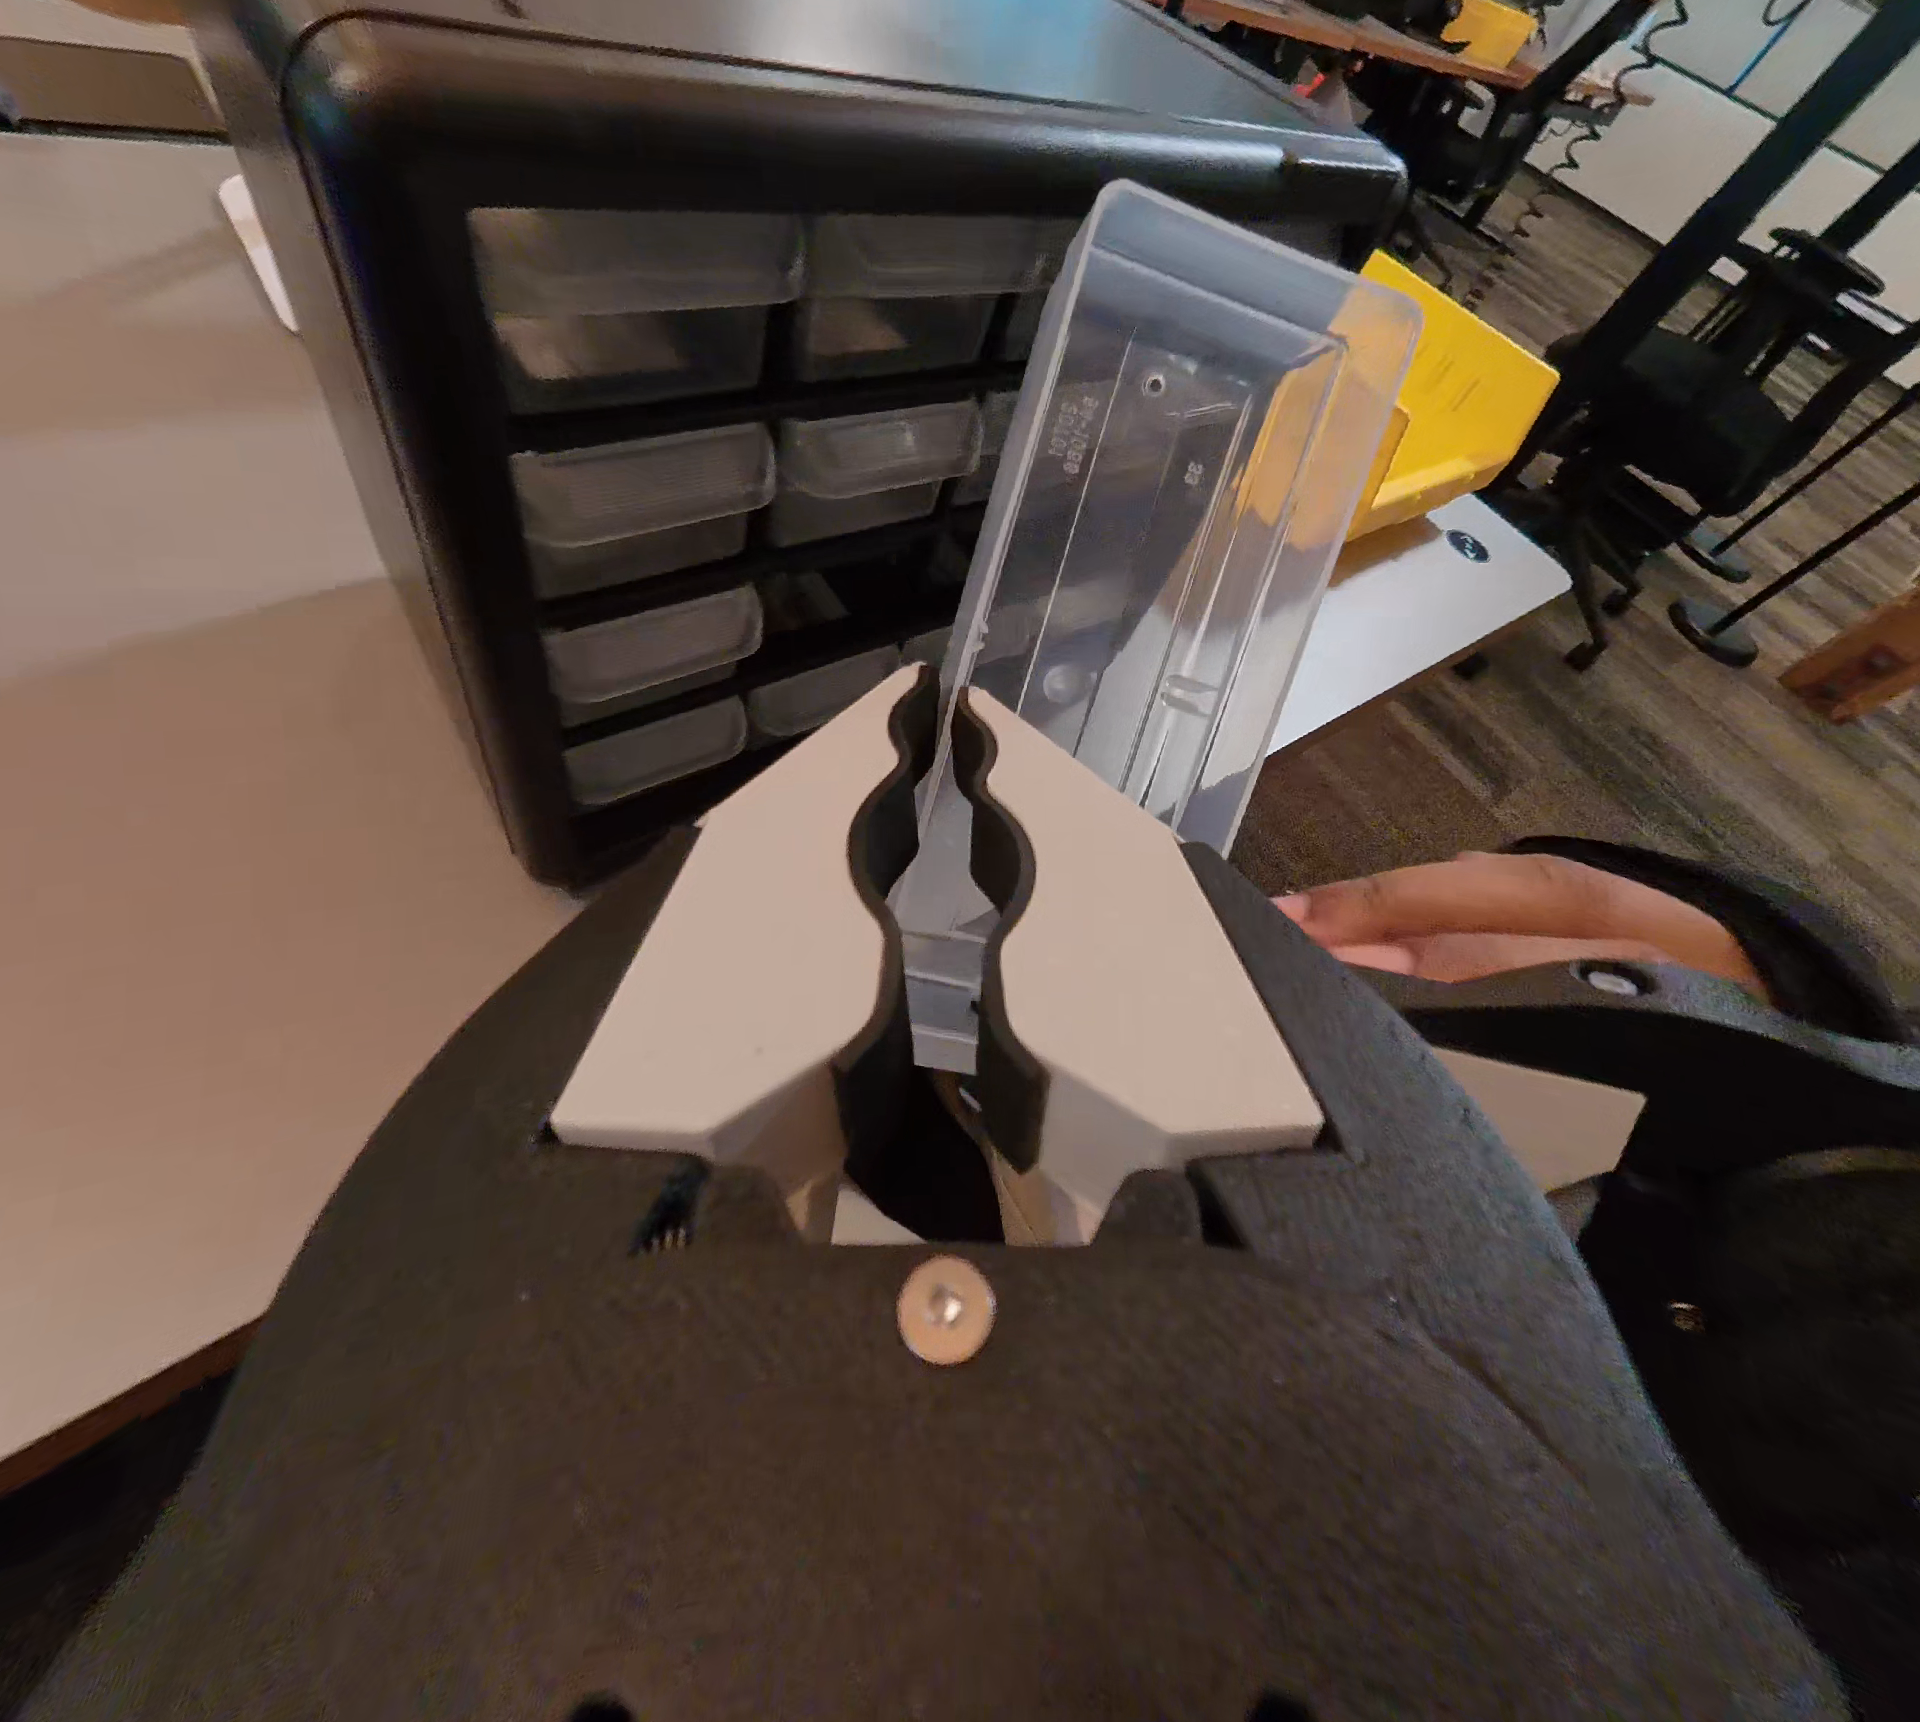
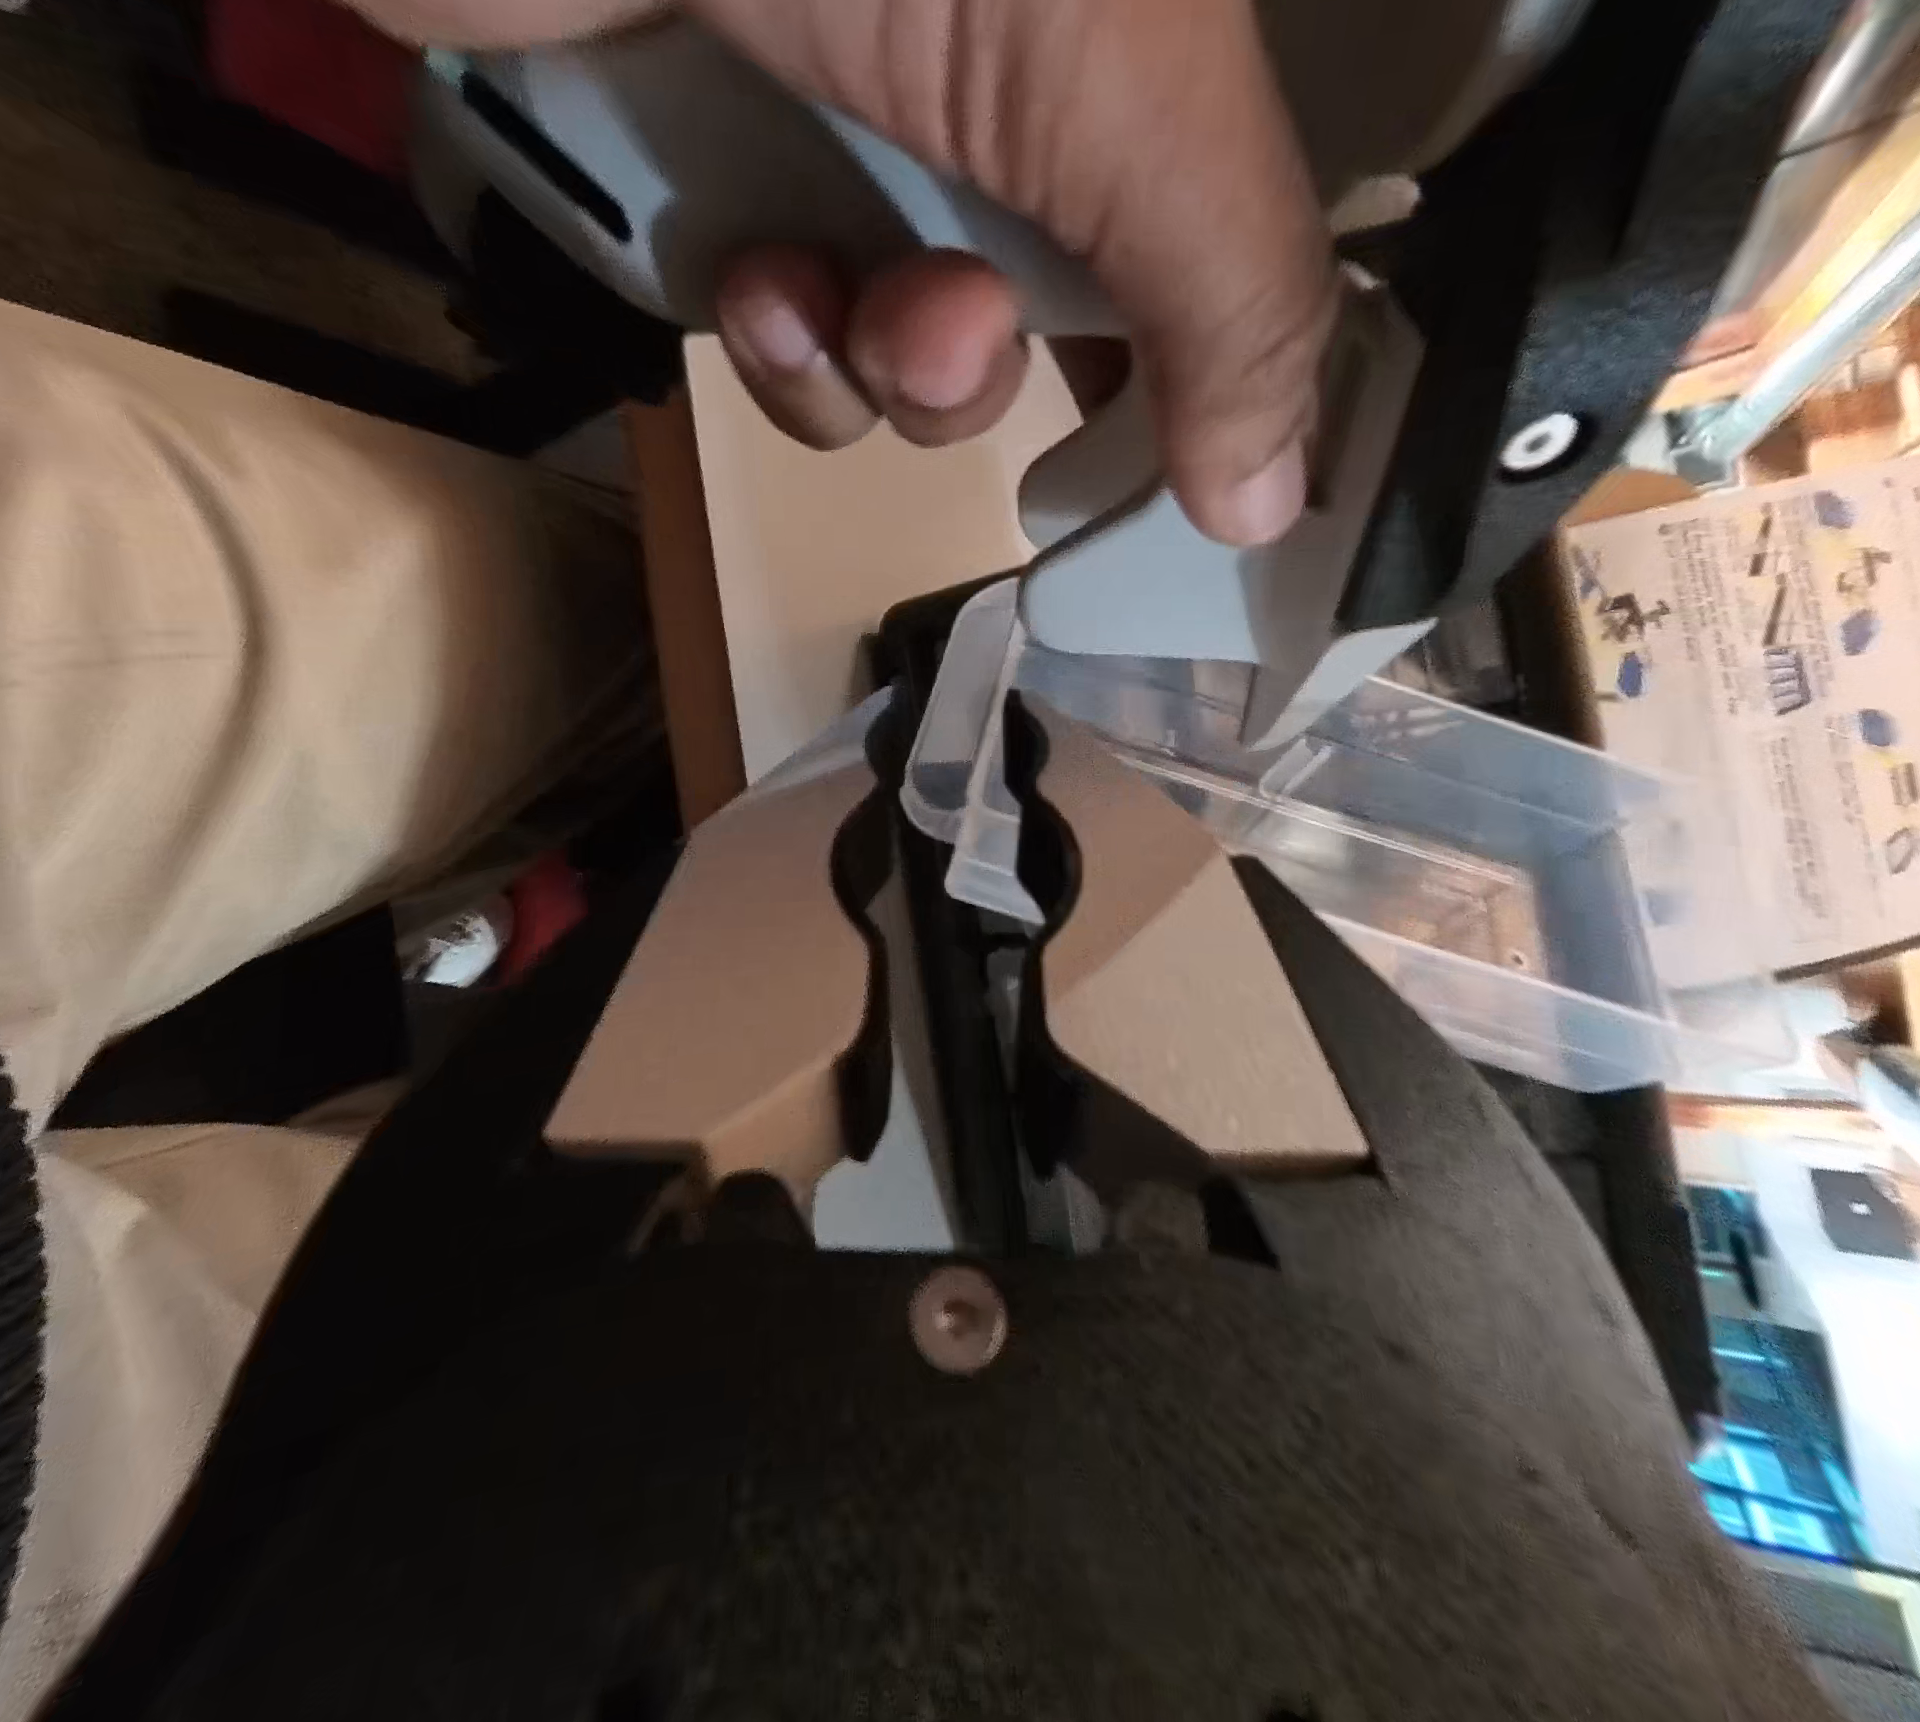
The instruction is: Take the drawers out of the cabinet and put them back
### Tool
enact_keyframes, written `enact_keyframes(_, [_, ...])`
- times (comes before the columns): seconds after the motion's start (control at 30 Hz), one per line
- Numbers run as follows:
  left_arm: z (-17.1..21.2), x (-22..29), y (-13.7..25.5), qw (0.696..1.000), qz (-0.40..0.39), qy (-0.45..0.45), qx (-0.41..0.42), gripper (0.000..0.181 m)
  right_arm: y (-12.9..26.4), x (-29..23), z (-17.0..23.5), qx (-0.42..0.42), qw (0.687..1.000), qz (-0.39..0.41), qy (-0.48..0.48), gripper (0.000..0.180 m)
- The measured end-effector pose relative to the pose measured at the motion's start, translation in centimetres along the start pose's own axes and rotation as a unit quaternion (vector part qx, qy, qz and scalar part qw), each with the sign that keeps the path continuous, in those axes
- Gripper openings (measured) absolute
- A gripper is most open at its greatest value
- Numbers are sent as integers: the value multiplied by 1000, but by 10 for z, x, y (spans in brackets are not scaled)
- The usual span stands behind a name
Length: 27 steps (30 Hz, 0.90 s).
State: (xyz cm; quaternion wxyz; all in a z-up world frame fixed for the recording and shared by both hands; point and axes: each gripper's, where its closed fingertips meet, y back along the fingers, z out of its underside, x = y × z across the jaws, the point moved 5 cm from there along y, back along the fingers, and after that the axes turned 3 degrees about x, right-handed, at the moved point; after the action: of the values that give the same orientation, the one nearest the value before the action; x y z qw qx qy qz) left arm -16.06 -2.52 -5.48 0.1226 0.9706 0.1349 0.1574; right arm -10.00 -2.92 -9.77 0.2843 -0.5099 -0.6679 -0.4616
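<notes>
Clear plastic drawer out of the black cabinet, tilted upright in front of its right-hand column; empty, long and narrow, with moulded ribs and faint embossed marks on the base. Other translucent drawers seated in the cabinet's rows. Pinched at one wall by the left gripper, pads pressed onto the plastic. Clamped at its front lip by the right gripper, angled steeply downward. Hand wrapped around the left gripper's grey handle, index finger extended. Yellow bin behind on the grey table.
</notes>
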Motion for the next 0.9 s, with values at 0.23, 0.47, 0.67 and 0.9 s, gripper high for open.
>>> enact_keyframes(0.23, [-4, 2, -1, 994, 104, 5, 30, 48, 15, 13, 6, 57, 988, -85, -115, 14])
enact_keyframes(0.47, [-23, -15, 23, 974, 136, -2, 183, 57, 42, 17, -4, 191, 921, -256, -222, 14])
enact_keyframes(0.67, [-8, -25, 14, 972, 149, -11, 180, 60, 40, 28, 22, 186, 868, -334, -317, 14])
enact_keyframes(0.9, [15, -18, -4, 969, 215, 14, 123, 69, 34, 39, 48, 194, 831, -358, -378, 13])
